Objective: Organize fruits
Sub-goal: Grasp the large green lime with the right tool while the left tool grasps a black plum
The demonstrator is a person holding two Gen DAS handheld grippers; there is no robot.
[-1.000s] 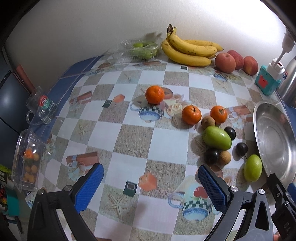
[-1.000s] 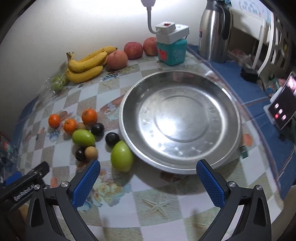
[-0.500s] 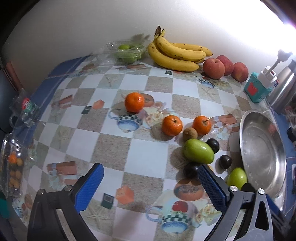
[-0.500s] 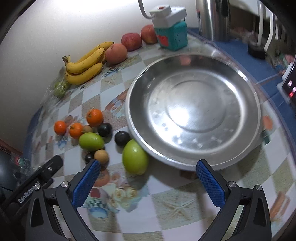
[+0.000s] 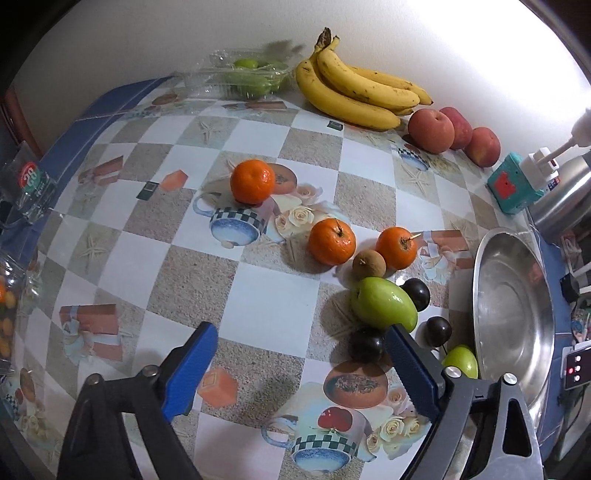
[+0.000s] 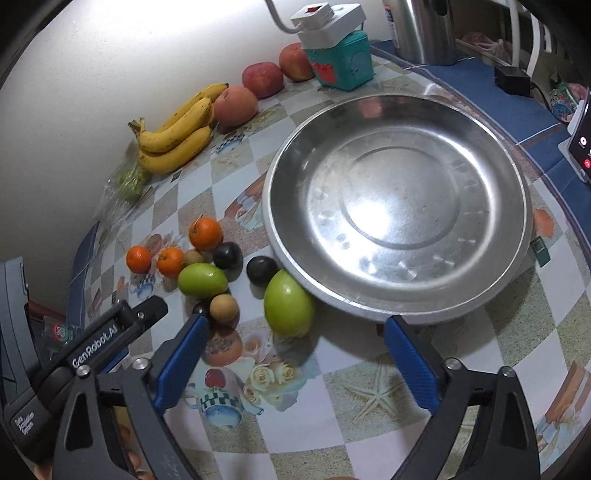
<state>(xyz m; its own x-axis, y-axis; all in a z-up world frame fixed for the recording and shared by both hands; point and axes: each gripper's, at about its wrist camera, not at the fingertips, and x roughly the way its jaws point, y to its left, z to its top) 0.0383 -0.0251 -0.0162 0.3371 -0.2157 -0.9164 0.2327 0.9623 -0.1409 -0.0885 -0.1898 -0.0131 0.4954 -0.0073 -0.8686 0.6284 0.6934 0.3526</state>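
Observation:
A large steel plate (image 6: 480, 280) lies empty on the patterned tablecloth; it also shows in the left wrist view (image 5: 517, 362). Beside it lie a green mango (image 6: 288, 308), a second green mango (image 5: 382, 302), three oranges (image 5: 331, 242), several dark plums (image 5: 437, 331) and small brown fruits (image 5: 368, 263). Bananas (image 5: 354, 92) and three red apples (image 5: 430, 130) lie by the wall. My left gripper (image 5: 301, 363) is open and empty, just left of the fruit cluster. My right gripper (image 6: 293, 349) is open and empty, above the nearest green mango.
A teal box with a white plug (image 6: 340, 62) and a steel kettle (image 6: 421, 29) stand behind the plate. A clear box of green fruit (image 5: 247, 79) sits by the wall. A glass mug (image 5: 27, 184) stands at the left edge. A phone (image 6: 580, 144) lies right.
My left gripper has moved forward and right, closer to the fruit cluster. My right gripper has shifted left and nearer, so the green mango now sits between its fingers' line of view.

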